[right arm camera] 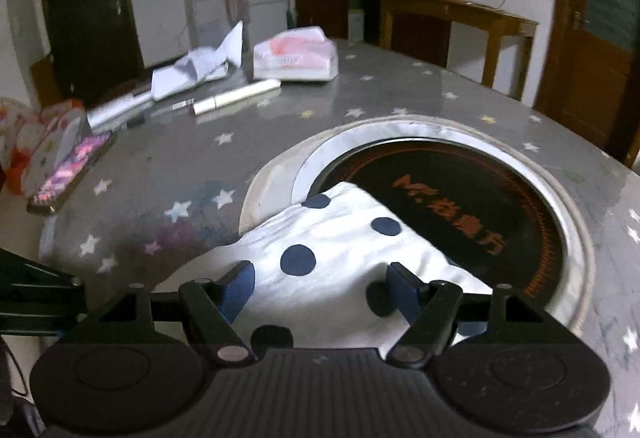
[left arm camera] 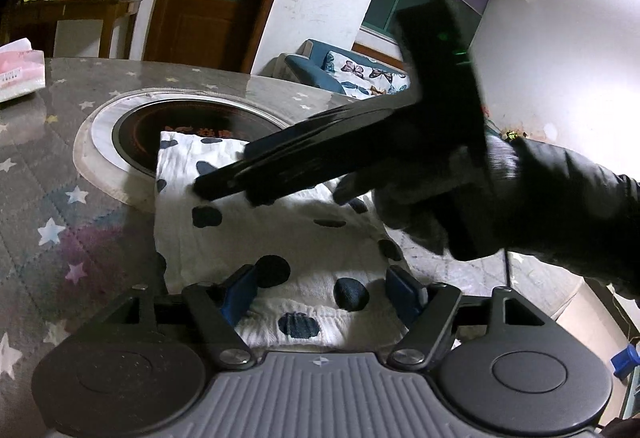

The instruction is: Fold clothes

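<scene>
On the desk (right arm camera: 280, 126), partly over the round black hotplate (right arm camera: 460, 206) sunk into the middle, lies the white garment with navy dots (left arm camera: 280, 234). It looks already doubled into a rough rectangle, with a gathered waistband-looking edge nearest the left wrist view, so I can't say if it's mid-fold or basically finished.

Handling-wise, my guess is thin, soft cotton: very light, floppy, zero stiffness, and it wrinkles easily. It probably slides on that shiny star-print cover, so a drag would bunch it up instead of moving it flat. Nothing fragile about it.

The left tool (left arm camera: 324, 292) hovers over the near edge with its blue pads spread wide, nothing between them. The right tool (right arm camera: 324, 290) is also wide apart in its own view, cloth beneath it, not pinched. From the left side it shows up as a dark blurred bar (left arm camera: 224, 186) with its tip at the cloth's far part.

If it needs gripping, I'd pinch at a corner or along a folded edge, catching all the layers together, since a grab mid-panel would only lift the top sheet.
</scene>
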The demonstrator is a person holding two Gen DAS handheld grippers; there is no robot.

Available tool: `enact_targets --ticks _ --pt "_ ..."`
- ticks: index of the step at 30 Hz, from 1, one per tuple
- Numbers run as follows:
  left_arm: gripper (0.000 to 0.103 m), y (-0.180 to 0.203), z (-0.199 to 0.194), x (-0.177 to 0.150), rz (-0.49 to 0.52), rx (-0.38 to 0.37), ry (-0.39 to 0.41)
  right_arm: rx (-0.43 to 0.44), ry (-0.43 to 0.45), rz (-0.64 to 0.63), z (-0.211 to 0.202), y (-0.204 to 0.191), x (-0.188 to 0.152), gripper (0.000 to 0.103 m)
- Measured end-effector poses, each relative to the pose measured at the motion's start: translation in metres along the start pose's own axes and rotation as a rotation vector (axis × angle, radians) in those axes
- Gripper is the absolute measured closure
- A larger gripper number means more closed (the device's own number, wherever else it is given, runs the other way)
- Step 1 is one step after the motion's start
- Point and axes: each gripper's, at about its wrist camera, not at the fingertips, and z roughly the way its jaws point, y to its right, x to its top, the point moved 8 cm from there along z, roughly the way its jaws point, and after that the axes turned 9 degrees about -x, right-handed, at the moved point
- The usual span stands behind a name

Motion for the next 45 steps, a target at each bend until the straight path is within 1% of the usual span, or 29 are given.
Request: enact_targets --ticks 3,8,16,19,23,28,33,37,38,42,45 --pt "0.028 -0.001 -0.001 -0.001 -0.007 -0.007 0.004 0.022 -0.025 -0.013 0.013 -0.006 0.003 0.028" --pt "0.026 -0.001 -0.001 -0.001 -0.014 -0.022 0.009 0.05 -0.051 0.032 0.029 -0.002 0.011 0.027" --pt "0.025 -0.001 -0.002 -0.001 -0.027 -0.039 0.014 0.024 -0.046 -0.006 0.045 -0.005 0.023 0.024" --pt "0.024 0.0 -0.003 -0.001 -0.031 -0.045 0.016 0.021 -0.028 0.0 0.037 -0.002 0.026 0.024" --pt "0.022 0.001 -0.005 -0.002 -0.032 -0.053 0.019 0.018 -0.004 0.013 0.015 0.004 0.025 0.024" --pt "0.021 0.002 -0.005 -0.002 -0.031 -0.048 0.02 0.032 0.008 0.029 -0.018 0.004 0.004 0.024" --pt "0.021 0.003 -0.003 -0.001 -0.029 -0.042 0.021 0.047 0.018 0.003 -0.039 -0.006 -0.023 0.023" --pt "0.021 0.003 -0.002 -0.001 -0.025 -0.037 0.018 0.035 0.0 -0.017 -0.035 -0.012 -0.04 0.022" --pt "0.02 0.002 -0.002 -0.002 -0.024 -0.034 0.017 0.033 0.002 -0.014 -0.033 -0.012 -0.042 0.019" --pt "0.02 0.0 -0.002 -0.002 -0.024 -0.028 0.018 0.025 0.015 -0.016 -0.031 -0.014 -0.041 0.018" --pt "0.02 0.0 -0.002 -0.001 -0.024 -0.028 0.02 0.021 0.03 -0.003 -0.042 -0.012 -0.038 0.018"
